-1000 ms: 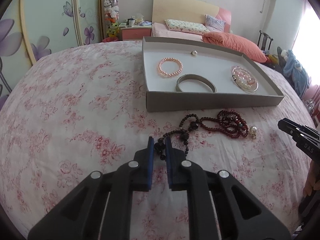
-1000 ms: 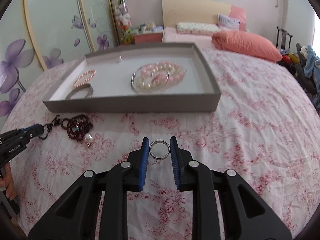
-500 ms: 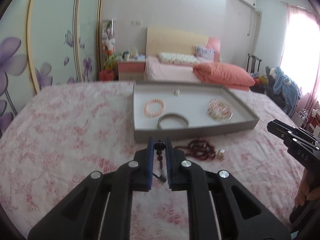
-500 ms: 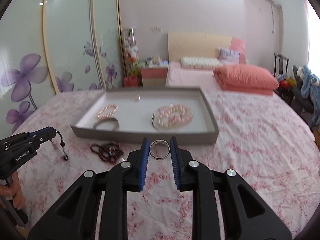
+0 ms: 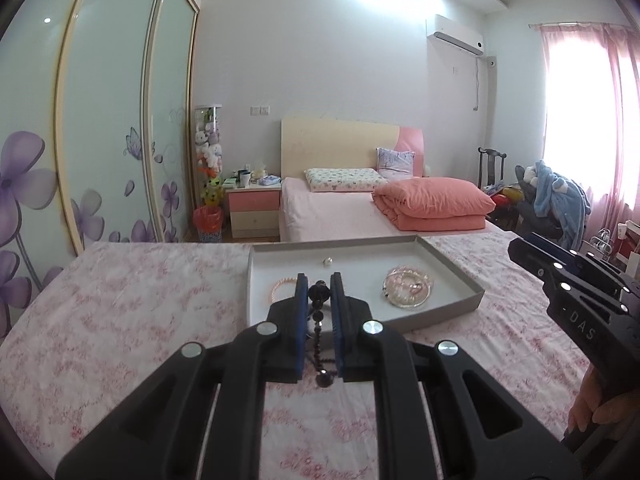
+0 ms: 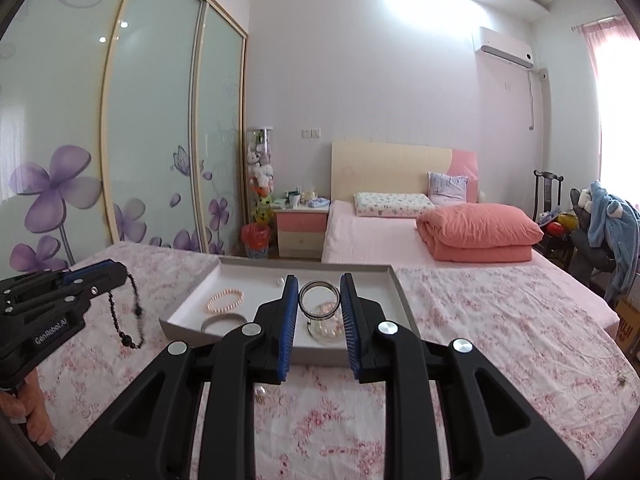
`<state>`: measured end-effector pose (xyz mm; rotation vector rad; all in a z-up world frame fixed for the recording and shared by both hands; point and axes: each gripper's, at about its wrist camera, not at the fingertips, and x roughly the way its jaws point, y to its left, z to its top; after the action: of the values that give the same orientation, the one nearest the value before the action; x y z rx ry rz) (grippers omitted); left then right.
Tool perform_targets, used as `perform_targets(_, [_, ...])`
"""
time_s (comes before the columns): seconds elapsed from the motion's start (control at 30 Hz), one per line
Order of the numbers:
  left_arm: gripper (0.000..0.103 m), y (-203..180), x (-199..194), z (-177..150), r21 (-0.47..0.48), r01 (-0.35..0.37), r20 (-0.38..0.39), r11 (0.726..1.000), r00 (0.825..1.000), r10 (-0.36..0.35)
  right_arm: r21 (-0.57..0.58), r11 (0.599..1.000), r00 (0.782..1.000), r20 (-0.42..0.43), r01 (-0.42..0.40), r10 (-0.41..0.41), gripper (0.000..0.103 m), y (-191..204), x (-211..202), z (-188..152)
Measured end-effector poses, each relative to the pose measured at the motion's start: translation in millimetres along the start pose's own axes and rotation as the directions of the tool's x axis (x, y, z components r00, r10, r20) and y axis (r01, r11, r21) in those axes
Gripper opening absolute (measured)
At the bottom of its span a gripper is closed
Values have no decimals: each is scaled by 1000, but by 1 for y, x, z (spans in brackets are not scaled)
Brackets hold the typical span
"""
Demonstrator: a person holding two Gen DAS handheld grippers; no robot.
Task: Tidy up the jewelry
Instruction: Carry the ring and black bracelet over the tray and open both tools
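My left gripper is shut on a dark bead necklace and holds it in the air; the string hangs below the fingers, as the right wrist view shows. My right gripper is shut on a silver ring bangle, raised in front of the grey tray. The tray lies on the floral bedspread and holds a pink pearl bracelet, a grey bangle, a pearl pile and a small pearl.
A loose pearl earring lies on the bedspread near me. A small stud lies at the right. Behind stand a second bed with an orange quilt, a nightstand and wardrobe doors.
Both grippers have risen well above the bed. The left one lifted the dark bead necklace off the bedspread; it now dangles. The right keeps its ring bangle.
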<state>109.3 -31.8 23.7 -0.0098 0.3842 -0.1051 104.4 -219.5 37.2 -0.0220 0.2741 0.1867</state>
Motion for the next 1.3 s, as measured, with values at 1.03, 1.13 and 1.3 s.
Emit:
perform_targets(1.03, [12,14,167,29,-75,9,-157,997,987,-21,126,992,979,-198,-20,45,23,-24,150,13])
perform_targets(1.13, [12,13,174,24,-73,15,-170,997,985,-27,138,990,971,-232,-21,53,23,-27,158,6])
perform_targets(1.3, [12,12,183,19,-75,21,-188,997,982,-35,144,990,964,-261,-14,52,23,-29,166,2])
